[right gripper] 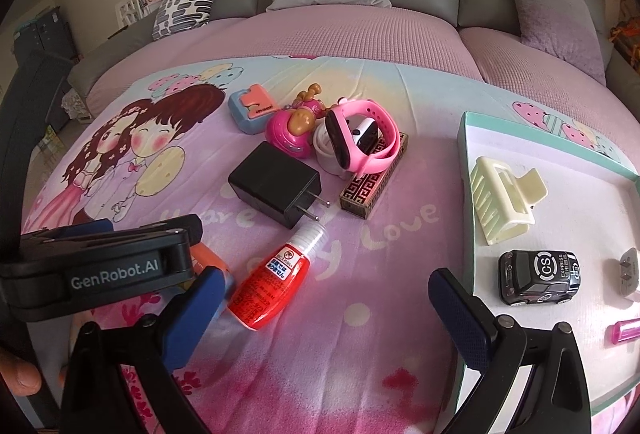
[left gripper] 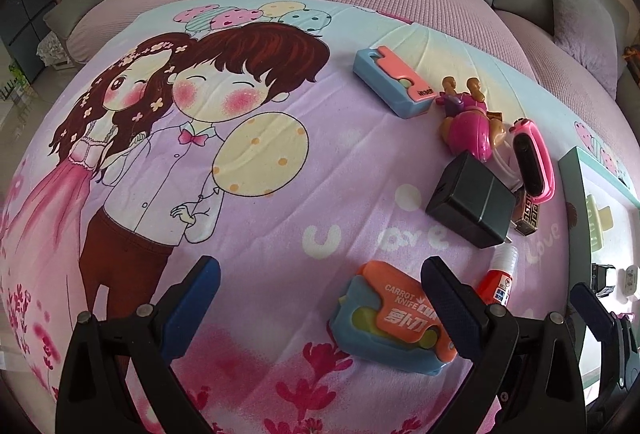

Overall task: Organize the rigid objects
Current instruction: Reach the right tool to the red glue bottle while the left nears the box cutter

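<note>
"CARROT KNIFE" marks the orange toy knife (left gripper: 394,318); "GenRobot.AI" the left gripper (right gripper: 116,270); "CS EXPRESS" the black toy car (right gripper: 538,276); "Love" the blanket (right gripper: 400,230).

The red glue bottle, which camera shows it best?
The right wrist view: the red glue bottle lies fully visible between the open right gripper fingers, label readable. The left wrist view shows only part of it, behind a finger of the left gripper.
</note>
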Tool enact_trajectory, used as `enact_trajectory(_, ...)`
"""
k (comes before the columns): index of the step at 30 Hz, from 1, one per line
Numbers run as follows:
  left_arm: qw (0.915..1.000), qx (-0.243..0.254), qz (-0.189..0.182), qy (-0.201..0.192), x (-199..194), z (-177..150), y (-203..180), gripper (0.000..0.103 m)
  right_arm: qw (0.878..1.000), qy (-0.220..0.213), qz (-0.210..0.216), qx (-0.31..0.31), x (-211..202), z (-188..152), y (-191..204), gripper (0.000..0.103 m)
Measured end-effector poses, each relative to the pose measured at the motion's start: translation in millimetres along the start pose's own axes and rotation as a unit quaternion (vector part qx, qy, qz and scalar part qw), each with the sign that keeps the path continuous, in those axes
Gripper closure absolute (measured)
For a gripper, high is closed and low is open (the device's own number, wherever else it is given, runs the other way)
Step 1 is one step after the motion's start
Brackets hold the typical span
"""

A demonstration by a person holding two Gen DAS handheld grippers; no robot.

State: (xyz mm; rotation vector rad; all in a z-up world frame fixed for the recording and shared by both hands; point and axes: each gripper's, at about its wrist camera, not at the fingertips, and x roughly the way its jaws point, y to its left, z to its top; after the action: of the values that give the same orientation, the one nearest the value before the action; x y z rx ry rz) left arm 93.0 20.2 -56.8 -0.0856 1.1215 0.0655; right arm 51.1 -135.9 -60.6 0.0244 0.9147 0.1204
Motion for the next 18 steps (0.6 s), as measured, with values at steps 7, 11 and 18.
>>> enact_trajectory(7, 0.9994, -0.031, 0.013, -0.008, -9, 0, 18, 0.003, 1.0, 0.002, 0.007, -0.009, 4, 0, 9, 0.019)
enact_trajectory(11, 0.9988, -0.048, -0.001, -0.005, -7, 1, 24, 0.003, 1.0, 0.005, 0.016, -0.007, 9, -1, 12, 0.021)
enact_trajectory(18, 0.9983, -0.057, -0.012, -0.002, -11, -2, 23, 0.003, 1.0, 0.005, 0.013, 0.011, 11, 0, 6, 0.035)
